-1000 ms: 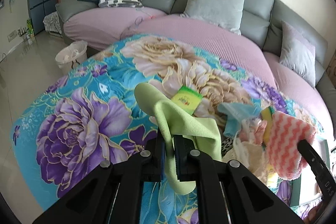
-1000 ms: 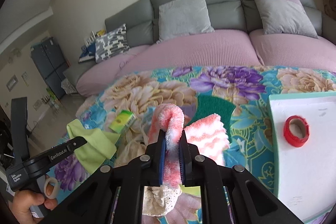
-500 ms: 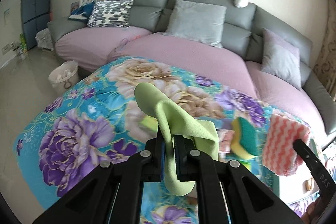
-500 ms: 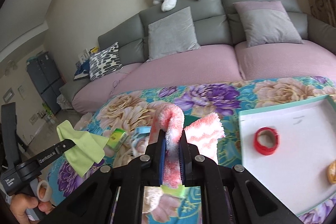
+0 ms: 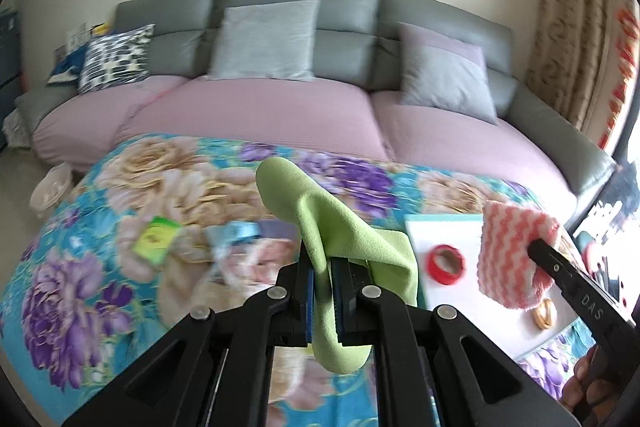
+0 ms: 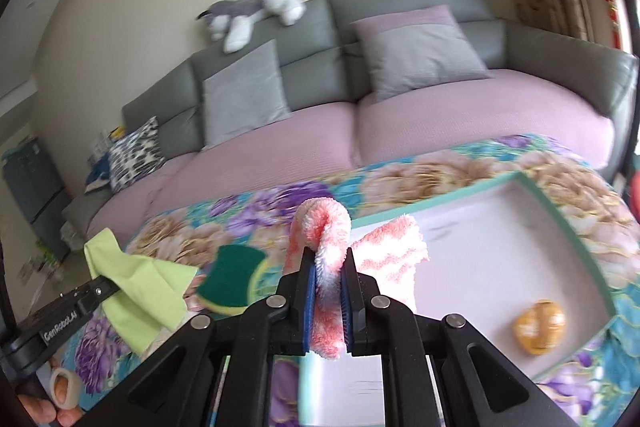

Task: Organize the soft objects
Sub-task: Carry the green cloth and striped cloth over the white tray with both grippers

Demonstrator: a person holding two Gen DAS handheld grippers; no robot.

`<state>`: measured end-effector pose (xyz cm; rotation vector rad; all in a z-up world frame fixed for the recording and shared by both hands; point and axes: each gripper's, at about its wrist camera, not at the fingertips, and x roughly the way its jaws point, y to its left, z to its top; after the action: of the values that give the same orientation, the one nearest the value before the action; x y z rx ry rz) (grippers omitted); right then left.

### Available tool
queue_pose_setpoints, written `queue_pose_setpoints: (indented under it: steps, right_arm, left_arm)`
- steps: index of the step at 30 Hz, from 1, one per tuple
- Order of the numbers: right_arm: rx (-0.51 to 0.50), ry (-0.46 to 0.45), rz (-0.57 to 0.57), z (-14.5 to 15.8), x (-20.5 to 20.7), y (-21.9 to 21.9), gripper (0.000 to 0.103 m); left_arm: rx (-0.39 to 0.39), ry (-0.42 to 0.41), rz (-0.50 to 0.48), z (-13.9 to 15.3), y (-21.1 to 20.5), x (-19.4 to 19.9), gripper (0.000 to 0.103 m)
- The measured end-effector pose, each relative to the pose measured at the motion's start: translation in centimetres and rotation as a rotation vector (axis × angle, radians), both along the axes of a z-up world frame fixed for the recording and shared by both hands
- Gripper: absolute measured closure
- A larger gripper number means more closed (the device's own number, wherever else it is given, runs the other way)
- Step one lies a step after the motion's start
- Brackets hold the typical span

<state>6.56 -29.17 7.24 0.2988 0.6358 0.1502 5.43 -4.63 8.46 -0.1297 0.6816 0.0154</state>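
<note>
A: Which way does the green cloth (image 5: 344, 239) run?

B: Its long axis is roughly upright. A rounded fold stands above the left gripper (image 5: 322, 291), a tail hangs below the pads, and a flap drapes to the right. The jaws are pinched shut on it, and it is lifted clear of the floral tabletop (image 5: 100, 267).

A: And the other cloth?

B: The pink and white wavy-striped towel (image 6: 332, 267) also stands upright in the right gripper (image 6: 328, 303), curling over at the top, with a loose panel falling to the right. Those jaws are clamped on it too. It hangs above the near left part of the white tray.

A: What's in the tray (image 6: 560, 211)?

B: It is shallow and white with a teal rim. The right wrist view shows an orange roll (image 6: 540, 327) lying in it; the left view adds a red tape roll (image 5: 444, 263).

A: Textures?

B: The green one is smooth and thin, like microfibre. The pink one is thick and fluffy.

A: Anything left on the tabletop?

B: A green and yellow sponge (image 6: 232, 279), a yellow-green packet (image 5: 156, 239) and a blurred light blue item (image 5: 236, 231).
</note>
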Motion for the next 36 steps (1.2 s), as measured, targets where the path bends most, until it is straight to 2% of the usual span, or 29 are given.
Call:
queue_pose_setpoints:
  steps: [13,25,36]
  right_arm:
    - [0.003,0.012,-0.244,-0.6,-1.0,-9.7,0.092]
    - [-0.011,0.031,-0.304,-2.3,0.1,-12.1,0.092]
    - [-0.055,0.074,-0.301,-4.4,2.6,-11.4,0.089]
  left_arm:
    - [0.086,0.015,-0.261,-2.6,-12.0,2.9,0.095]
    - [0.075,0.044,-0.356,-4.8,-15.4,4.7,0.095]
    - [0.081,0.169,-0.368,-9.7,-16.2,7.5,0.095]
